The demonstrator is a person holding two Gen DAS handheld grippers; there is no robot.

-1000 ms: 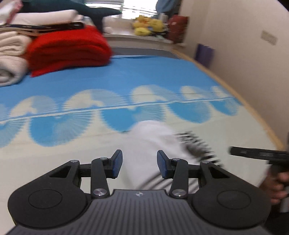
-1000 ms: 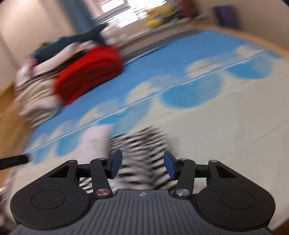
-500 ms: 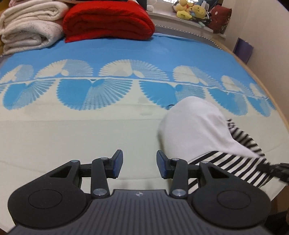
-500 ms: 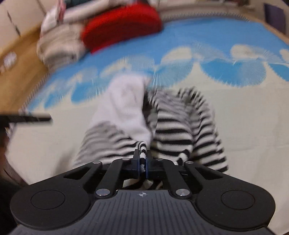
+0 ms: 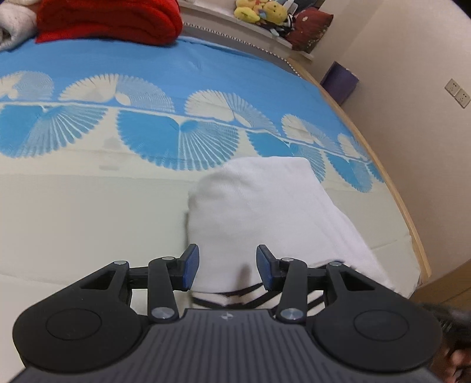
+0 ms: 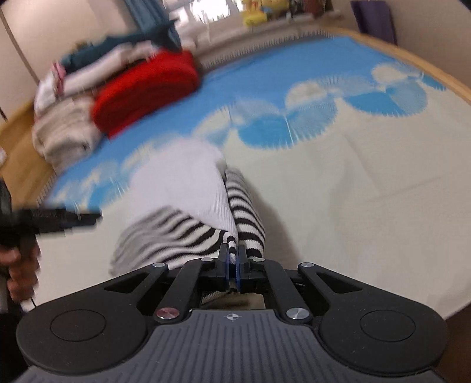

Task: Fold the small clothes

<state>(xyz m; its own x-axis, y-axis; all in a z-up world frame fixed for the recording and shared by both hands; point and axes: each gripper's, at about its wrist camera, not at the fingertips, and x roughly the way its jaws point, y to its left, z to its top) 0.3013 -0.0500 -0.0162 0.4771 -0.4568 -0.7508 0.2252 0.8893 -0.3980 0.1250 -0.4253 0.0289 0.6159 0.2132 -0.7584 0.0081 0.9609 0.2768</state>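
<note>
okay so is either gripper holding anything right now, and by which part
The right gripper pinches the striped garment at its near striped edge. The left gripper is open, holding nothing.

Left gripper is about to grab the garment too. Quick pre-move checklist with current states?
1. Right gripper pinching the striped garment: ok.
2. Left gripper open: ok.
3. Garment's white part between the left fingers: ok, not yet gripped.
4. Striped hem reachable by left: cannot tell, mostly hidden.
5. Garment on bedspread, apart from red blanket: ok.
6. Sharp right view: not ok, blurred.

Garment on bed, blanket stack behind.
</note>
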